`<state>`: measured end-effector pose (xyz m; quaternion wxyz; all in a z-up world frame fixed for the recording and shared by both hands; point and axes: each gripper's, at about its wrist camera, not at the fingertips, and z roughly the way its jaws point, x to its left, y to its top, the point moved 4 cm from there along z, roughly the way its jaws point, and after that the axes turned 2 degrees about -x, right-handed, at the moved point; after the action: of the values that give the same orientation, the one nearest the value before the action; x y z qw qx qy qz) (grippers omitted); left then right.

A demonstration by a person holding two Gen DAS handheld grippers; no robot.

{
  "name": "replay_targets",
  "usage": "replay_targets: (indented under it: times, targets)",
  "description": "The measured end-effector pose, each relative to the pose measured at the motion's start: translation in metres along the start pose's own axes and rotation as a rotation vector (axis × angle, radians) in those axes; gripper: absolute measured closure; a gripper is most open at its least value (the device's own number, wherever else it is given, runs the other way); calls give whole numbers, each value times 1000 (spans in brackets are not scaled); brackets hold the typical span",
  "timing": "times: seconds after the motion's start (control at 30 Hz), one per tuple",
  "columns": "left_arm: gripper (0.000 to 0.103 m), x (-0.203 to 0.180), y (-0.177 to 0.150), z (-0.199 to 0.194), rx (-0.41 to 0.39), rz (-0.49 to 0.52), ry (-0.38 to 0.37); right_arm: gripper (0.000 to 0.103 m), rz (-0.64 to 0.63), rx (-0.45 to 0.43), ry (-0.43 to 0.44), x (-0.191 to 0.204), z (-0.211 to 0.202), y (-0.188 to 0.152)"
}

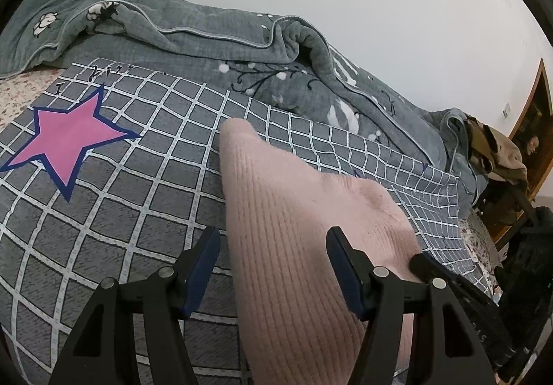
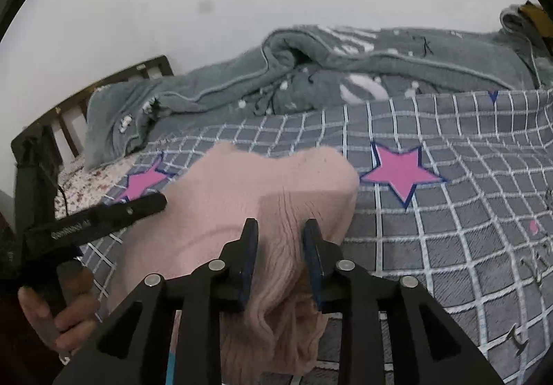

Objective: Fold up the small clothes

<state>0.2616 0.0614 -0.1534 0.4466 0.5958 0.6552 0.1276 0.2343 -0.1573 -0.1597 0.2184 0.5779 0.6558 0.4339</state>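
A pink ribbed knit garment (image 1: 276, 212) lies on the grey checked bedsheet (image 1: 138, 177). My left gripper (image 1: 273, 236) hovers low over it with its jaws apart. The cloth runs between them, and a strip of sheet shows beside the left pad. My right gripper (image 2: 280, 226) is shut on a bunched fold of the pink garment (image 2: 242, 184), which puckers between its blue pads. In the right wrist view a person's hand (image 2: 58, 312) holds the left tool, whose black finger (image 2: 138, 207) lies along the garment's left edge. The right tool's finger (image 1: 432, 267) shows at the garment's right side in the left wrist view.
A rumpled grey quilt (image 1: 207, 36) is piled along the wall side of the bed. Pink stars (image 1: 72, 139) mark the sheet. A dark wooden headboard (image 2: 45, 129) stands at one end. A chair with heaped clothes (image 1: 497, 157) and a wooden door (image 1: 535, 115) are past the other end.
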Motion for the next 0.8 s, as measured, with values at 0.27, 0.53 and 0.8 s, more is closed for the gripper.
replay_targets:
  times: [0.27,0.53,0.8]
  targets:
    - [41,-6,-2,-2,-6,25,-4,91,58,-44,16,-18,-19,4]
    - [41,5,0,-10,-17,6,7,70,16,-39,-20,-15,-27,3]
    - [41,8,-11,-25,-12,49,-2,69,33,-124,42,-10,-49,10]
